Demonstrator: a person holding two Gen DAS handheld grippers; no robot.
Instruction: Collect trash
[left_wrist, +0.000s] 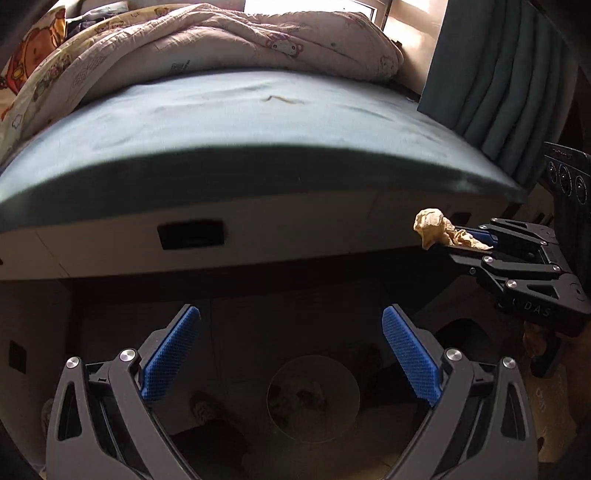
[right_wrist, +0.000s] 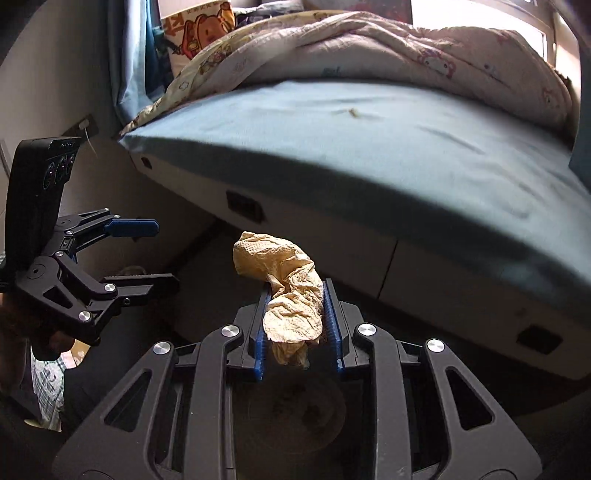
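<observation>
Beside the bed (right_wrist: 369, 155), right tongs (right_wrist: 295, 291) grip crumpled tissue (right_wrist: 288, 295); left tongs (left_wrist: 291, 314) gape, "DAS" lettering

The bed (left_wrist: 258, 122) carries a teal-blue fitted sheet (right_wrist: 369, 147) stretched flat over the mattress, bare along its near edge. A rumpled quilt (left_wrist: 229, 40), pale pink and cream with small cartoon prints, is heaped along the far edge and spills down toward the left corner. Near the middle of the sheet lies a small thin tan scrap (left_wrist: 282, 98), well apart from the quilt. Below the near edge, the pale bed base (left_wrist: 295, 236) shows dark recessed handle slots (left_wrist: 191, 234). The floor under the bed is too dark to make out.
</observation>
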